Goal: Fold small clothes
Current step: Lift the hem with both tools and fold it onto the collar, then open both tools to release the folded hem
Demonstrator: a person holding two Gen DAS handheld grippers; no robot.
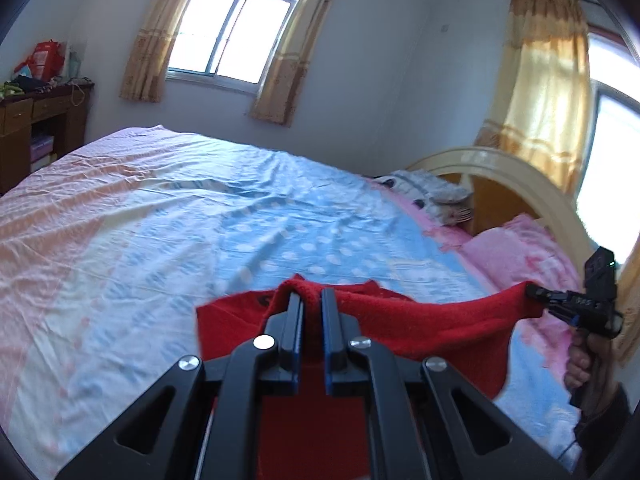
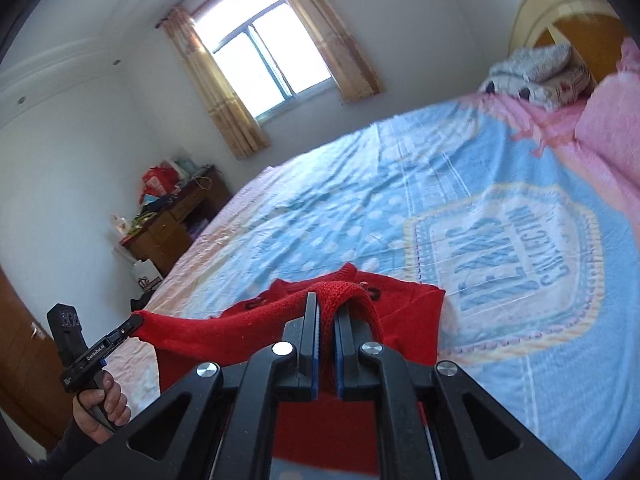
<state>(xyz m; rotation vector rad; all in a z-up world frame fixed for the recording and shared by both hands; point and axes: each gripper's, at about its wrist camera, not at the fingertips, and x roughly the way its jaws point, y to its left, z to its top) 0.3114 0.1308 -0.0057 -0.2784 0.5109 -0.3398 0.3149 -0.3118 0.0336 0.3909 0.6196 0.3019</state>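
Observation:
A small red knitted garment (image 1: 420,328) hangs stretched between my two grippers above the bed. My left gripper (image 1: 311,300) is shut on one edge of it. My right gripper (image 2: 327,312) is shut on the opposite edge, a ribbed red fold (image 2: 340,296) bunched between its jaws. The left wrist view shows the right gripper (image 1: 536,294) at far right pinching the cloth. The right wrist view shows the left gripper (image 2: 136,322) at lower left pinching it. The garment's lower part drapes toward the blue and pink bedsheet (image 2: 440,208).
A folded grey blanket (image 1: 432,192) and pink pillows (image 1: 516,252) lie by the arched headboard (image 1: 520,176). A wooden desk (image 1: 36,120) with clutter stands past the foot of the bed. Curtained windows (image 1: 236,32) are on the walls.

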